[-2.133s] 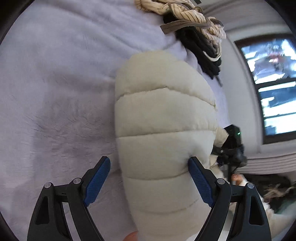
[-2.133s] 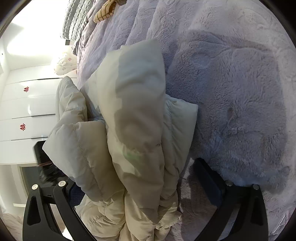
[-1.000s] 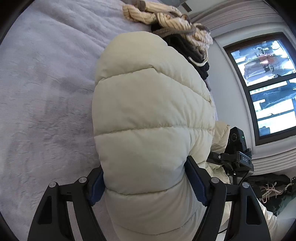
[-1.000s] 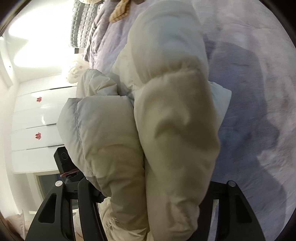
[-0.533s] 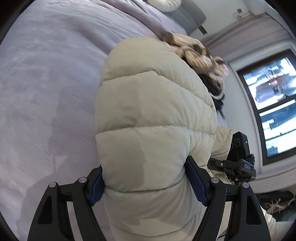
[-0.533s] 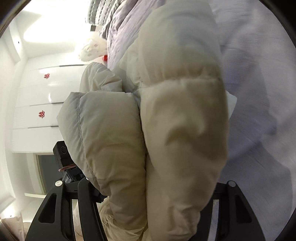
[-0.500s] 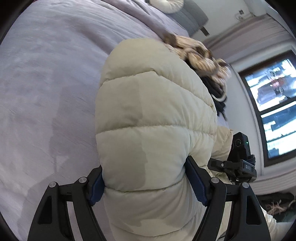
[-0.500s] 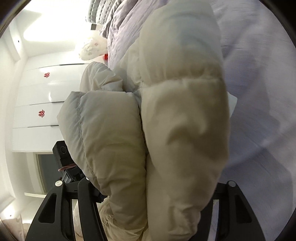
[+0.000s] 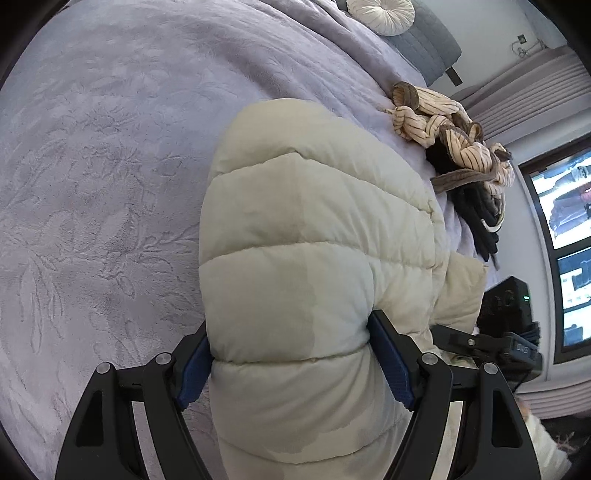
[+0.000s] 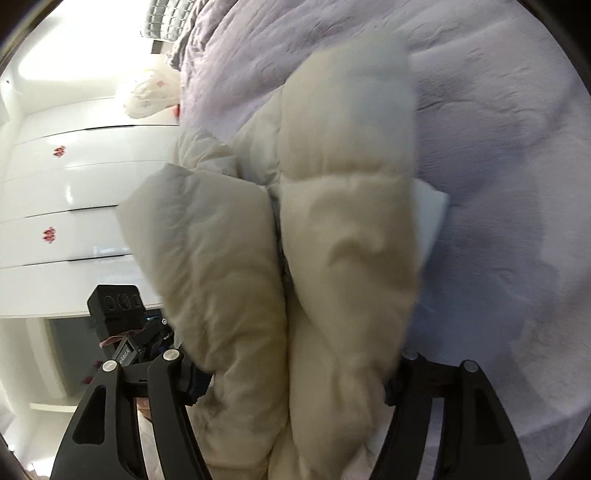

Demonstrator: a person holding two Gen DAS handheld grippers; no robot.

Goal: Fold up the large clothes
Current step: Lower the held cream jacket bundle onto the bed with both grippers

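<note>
A cream quilted puffer jacket (image 9: 295,240) fills the middle of the left wrist view, bunched above a lilac plush bedspread (image 9: 92,184). My left gripper (image 9: 291,354) is shut on a thick fold of it, and the blue pads (image 9: 195,365) dent the padding on both sides. In the right wrist view the same jacket (image 10: 347,221) hangs as two fat rolls, slightly blurred. My right gripper (image 10: 295,369) has those rolls between its fingers. Its jaws are opening while the fingers (image 10: 399,369) still touch the fabric.
A striped beige garment (image 9: 454,129) lies heaped over a black one (image 9: 476,210) near the bed's right edge. A round cushion (image 9: 380,14) sits at the head. A window (image 9: 569,221) is at the right. White drawer fronts (image 10: 55,184) and a patterned pillow (image 10: 151,92) lie beyond the bed.
Both grippers have carried the jacket across the bed; the cushion at the bed head has come into the left view. The right fingers stand a little wider around the rolls.
</note>
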